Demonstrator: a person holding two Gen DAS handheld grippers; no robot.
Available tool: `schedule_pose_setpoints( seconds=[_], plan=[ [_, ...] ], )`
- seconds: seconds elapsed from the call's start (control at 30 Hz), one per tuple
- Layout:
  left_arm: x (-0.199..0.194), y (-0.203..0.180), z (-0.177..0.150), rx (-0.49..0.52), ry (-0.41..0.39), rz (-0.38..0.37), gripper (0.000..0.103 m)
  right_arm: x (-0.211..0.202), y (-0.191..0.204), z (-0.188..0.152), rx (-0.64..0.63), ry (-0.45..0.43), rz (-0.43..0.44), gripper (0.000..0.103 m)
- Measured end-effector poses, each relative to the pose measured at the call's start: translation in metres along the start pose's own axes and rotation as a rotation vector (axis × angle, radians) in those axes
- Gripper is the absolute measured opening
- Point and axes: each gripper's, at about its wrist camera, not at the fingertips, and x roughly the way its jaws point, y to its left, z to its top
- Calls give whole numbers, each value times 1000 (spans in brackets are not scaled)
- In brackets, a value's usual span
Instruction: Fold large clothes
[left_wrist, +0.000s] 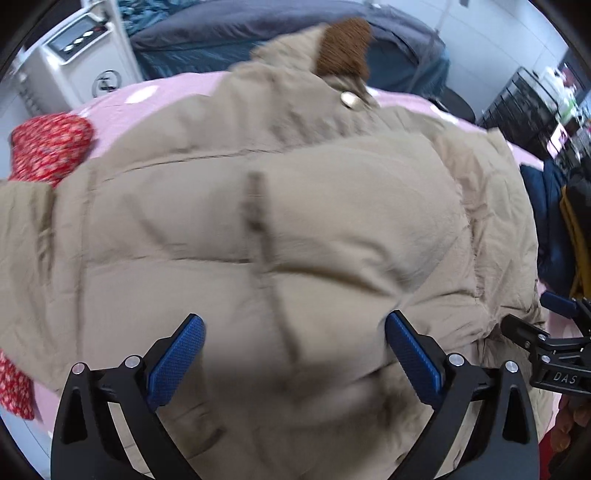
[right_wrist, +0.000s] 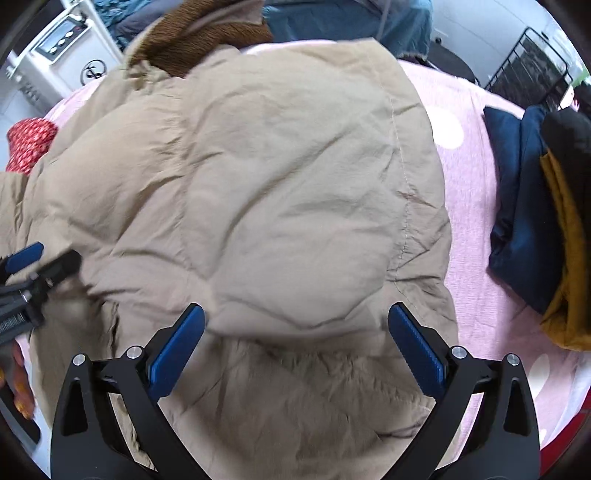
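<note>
A large beige puffer jacket with a brown collar and a metal snap lies spread on a pink dotted sheet. My left gripper is open and empty, just above the jacket's lower front. The same jacket fills the right wrist view, its brown collar at the top. My right gripper is open and empty over the jacket's near part. Each gripper shows at the edge of the other's view: the right one and the left one.
A red floral garment lies left of the jacket. A folded navy and mustard pile sits on the sheet at the right. A white appliance stands at the back left, dark bedding behind, a black rack at the back right.
</note>
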Motion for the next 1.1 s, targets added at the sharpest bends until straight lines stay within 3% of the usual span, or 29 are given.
schedule_pose_setpoints(
  seconds=[0.27,0.5,0.67,0.77,0.9,1.1],
  plan=[
    [-45,85,-5,-114,-75,156,91,-17,16,-19,-79,11,52,98],
    [-66,214,-29,-408,-92,275,78,-7,34,-27,-121,46,55,98],
    [-82,290,-34,-513,-118,355,74,-7,38,-23,-166,36,26,98],
    [-94,333,-33,-617,-169,329,74,-9,41,-20,-184,35,15,98],
    [-94,373,-33,-753,-211,233,73,-13,46,-17,-199,32,2,98],
    [-73,387,-28,-769,-202,192,74,-15,56,-15,-205,34,8,98]
  ],
)
